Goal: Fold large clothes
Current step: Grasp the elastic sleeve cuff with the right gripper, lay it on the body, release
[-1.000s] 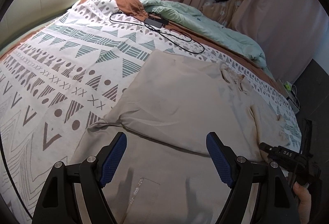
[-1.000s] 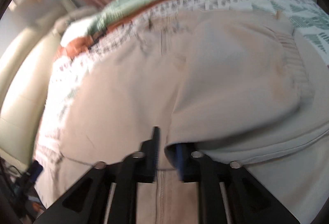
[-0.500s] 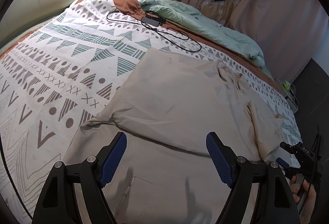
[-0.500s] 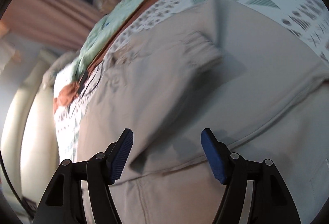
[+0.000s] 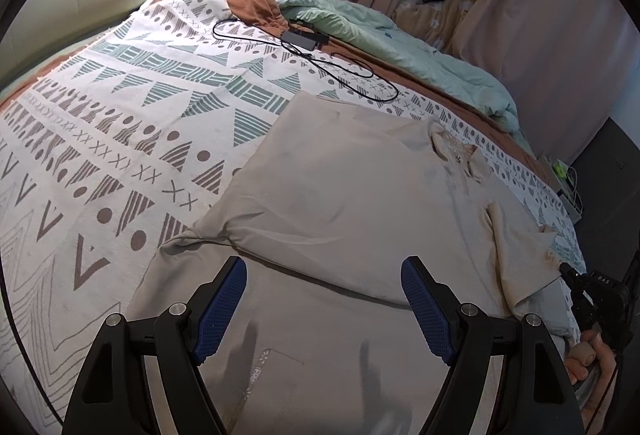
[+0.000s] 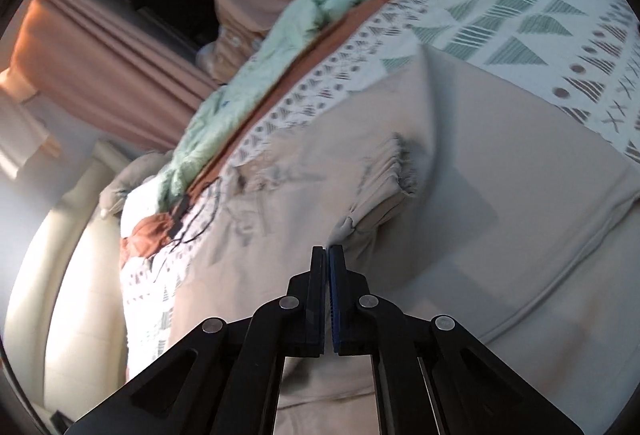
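Your beige garment [image 5: 360, 195], soft matte cloth with a gathered, ribbed cuff [image 6: 394, 171], lies partly folded on the bed's geometric-patterned cover [image 5: 120, 123], one sleeve laid across the body. Your left gripper [image 5: 324, 311] hovers low over the near hem, blue textured pads spread wide and empty. Your right gripper [image 6: 329, 291] has its pads pressed together, pinching a fold of the sleeve below the cuff.

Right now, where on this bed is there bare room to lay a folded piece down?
The patterned blanket lies bare left of the beige garment, from the black charger cable down toward the near edge. It is crowded along the far side, where the green duvet is bunched beside the cable.
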`<state>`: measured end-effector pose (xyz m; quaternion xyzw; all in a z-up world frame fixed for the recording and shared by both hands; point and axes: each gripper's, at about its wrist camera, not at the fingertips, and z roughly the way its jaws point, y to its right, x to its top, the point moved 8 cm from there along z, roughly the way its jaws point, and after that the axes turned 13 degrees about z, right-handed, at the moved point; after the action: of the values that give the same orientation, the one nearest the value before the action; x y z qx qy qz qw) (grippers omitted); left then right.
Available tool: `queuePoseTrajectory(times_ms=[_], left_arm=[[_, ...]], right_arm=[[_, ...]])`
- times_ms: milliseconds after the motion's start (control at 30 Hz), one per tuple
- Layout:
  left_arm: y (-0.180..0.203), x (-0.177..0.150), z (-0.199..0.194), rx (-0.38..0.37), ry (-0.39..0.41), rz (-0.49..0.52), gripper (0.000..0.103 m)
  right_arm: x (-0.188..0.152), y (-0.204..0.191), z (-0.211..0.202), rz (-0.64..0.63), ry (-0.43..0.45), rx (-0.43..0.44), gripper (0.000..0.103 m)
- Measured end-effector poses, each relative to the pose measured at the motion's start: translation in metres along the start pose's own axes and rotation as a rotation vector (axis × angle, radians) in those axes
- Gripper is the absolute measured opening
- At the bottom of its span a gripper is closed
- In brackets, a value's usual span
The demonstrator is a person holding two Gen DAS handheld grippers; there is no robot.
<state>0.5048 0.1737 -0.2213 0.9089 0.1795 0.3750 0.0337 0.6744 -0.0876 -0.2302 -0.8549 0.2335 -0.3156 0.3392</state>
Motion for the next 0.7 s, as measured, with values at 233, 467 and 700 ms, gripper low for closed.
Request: queuePoseTrajectory(times_ms=[233,467,700], left_arm=[[-0.019,-0.001,-0.007,0.008,0.005,-0.025,0.080],[-0.047,-0.001,-0.021,0.027,0.018,-0.042,0.080],[-0.067,-0.003,-0.023,0.038,0.006,-0.090,0.080]], right_arm=[[-0.051,-0.053,0.000,-0.114,-0.053,0.098,0.004],[-0.118,-0.093,0.030,-0.209,-0.188,0.139,0.004],[-0.177,-0.096,0.069,-0.272,-0.403,0.061,0.008]])
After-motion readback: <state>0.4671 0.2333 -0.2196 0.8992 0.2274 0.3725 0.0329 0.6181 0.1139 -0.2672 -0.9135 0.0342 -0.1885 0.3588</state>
